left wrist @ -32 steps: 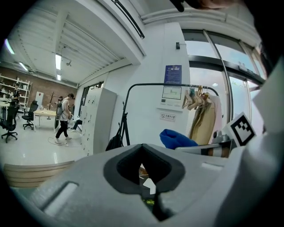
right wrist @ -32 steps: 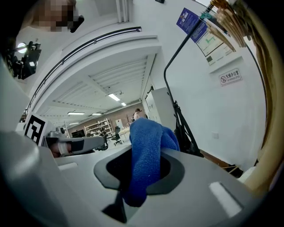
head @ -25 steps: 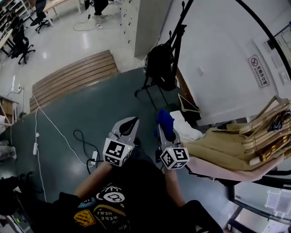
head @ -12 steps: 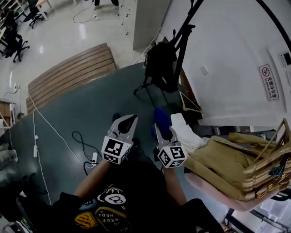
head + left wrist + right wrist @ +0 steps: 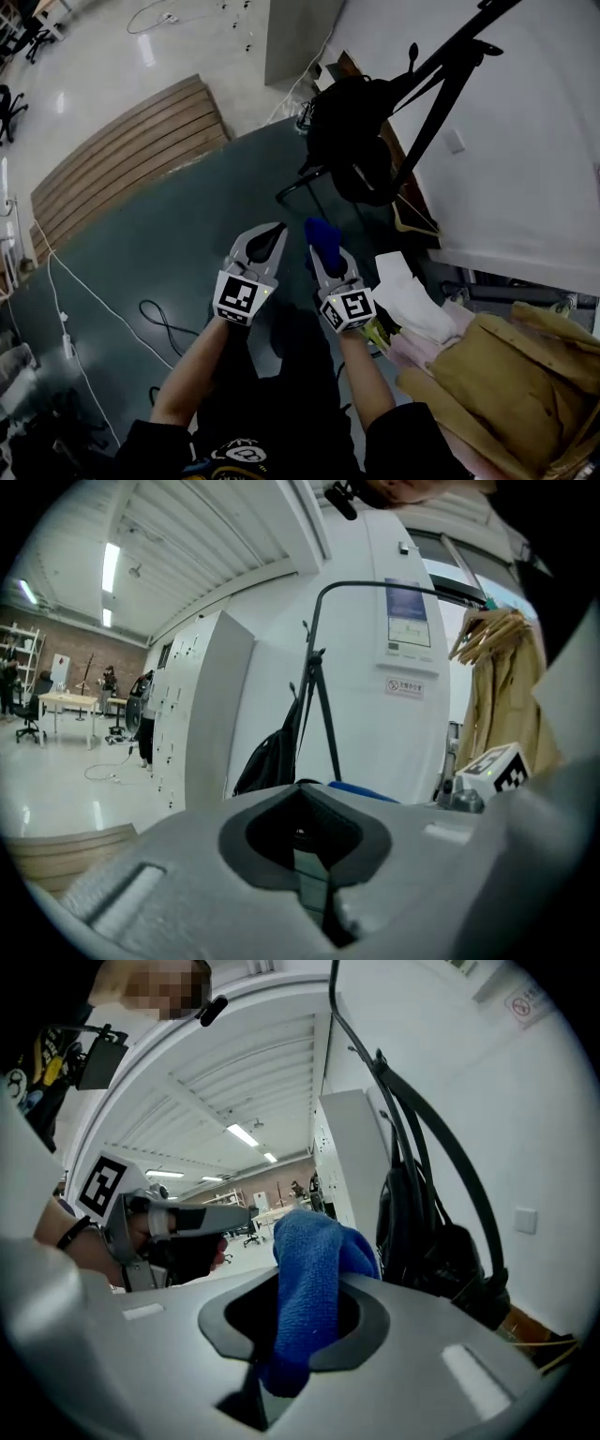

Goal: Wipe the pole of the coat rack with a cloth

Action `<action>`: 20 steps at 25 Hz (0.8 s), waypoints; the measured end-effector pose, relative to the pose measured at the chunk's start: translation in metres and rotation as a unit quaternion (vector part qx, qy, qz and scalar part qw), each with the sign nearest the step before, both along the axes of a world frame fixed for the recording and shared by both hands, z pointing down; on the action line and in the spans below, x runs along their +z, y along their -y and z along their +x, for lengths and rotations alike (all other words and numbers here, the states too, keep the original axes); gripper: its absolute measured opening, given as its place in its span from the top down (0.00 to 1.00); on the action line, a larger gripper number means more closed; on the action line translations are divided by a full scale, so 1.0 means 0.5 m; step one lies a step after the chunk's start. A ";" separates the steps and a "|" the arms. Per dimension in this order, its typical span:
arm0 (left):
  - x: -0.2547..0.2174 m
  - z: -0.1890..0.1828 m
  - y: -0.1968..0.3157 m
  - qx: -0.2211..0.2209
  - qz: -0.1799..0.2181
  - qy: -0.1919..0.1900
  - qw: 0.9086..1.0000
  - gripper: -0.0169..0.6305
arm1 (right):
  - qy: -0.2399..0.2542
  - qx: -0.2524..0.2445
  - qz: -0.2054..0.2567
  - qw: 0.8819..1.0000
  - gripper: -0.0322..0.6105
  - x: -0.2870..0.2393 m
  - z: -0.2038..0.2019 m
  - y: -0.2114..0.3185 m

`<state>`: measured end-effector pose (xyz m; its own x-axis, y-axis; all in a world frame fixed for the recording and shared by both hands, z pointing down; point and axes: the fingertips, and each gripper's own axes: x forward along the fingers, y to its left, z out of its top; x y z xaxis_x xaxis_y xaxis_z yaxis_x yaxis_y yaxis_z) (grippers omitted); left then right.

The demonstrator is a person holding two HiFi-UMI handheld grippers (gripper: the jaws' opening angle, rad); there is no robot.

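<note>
A black coat rack pole (image 5: 448, 64) leans across the upper right of the head view, with a black backpack (image 5: 354, 141) hanging on it; the pole (image 5: 441, 1152) and the backpack (image 5: 441, 1260) also show in the right gripper view. My right gripper (image 5: 323, 246) is shut on a blue cloth (image 5: 322, 232), whose folded end (image 5: 314, 1283) sticks out past the jaws. It is held short of the backpack, apart from the pole. My left gripper (image 5: 265, 242) is beside it on the left, shut and holding nothing. The pole (image 5: 317, 691) stands ahead in the left gripper view.
Tan coats on wooden hangers (image 5: 511, 375) hang at the lower right, over white fabric (image 5: 412, 295). A black cable (image 5: 164, 319) and a white cable (image 5: 70, 281) run over the dark floor mat. Wooden slats (image 5: 122, 141) lie at the upper left. A white wall (image 5: 525, 141) stands behind the rack.
The view has swung, so the rack and backpack sit nearer the centre and the coats lower right. Both grippers stay side by side, drawn a little closer to the backpack, the cloth still held.
</note>
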<state>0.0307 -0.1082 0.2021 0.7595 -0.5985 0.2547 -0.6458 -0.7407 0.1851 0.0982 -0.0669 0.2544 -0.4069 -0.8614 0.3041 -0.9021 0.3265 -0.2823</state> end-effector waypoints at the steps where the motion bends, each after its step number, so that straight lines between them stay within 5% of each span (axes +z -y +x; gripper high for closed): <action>1: 0.081 0.006 0.024 0.001 -0.004 -0.003 1.000 0.97 | -0.001 0.006 -0.005 1.000 0.83 0.087 0.005 0.030; 6: 0.513 0.022 0.104 -0.046 -0.054 -0.008 0.997 0.97 | -0.005 0.030 -0.031 0.999 0.83 0.513 0.050 0.156; 10: 0.767 0.040 0.157 -0.064 -0.070 -0.001 0.995 0.97 | -0.030 0.040 -0.037 0.998 0.83 0.770 0.110 0.241; 16: 0.986 0.064 0.206 -0.119 -0.087 -0.003 0.989 0.97 | -0.073 0.069 -0.072 0.992 0.83 1.043 0.196 0.376; 20: 1.057 0.106 0.171 -0.086 -0.074 -0.014 0.993 0.97 | -0.088 0.085 -0.138 0.983 0.83 1.149 0.236 0.430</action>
<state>0.0839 -0.1935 0.7304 0.6578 -0.6773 0.3295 -0.7531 -0.5839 0.3032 0.2164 -0.2818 0.8287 -0.1854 -0.7866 0.5890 -0.9795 0.1002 -0.1746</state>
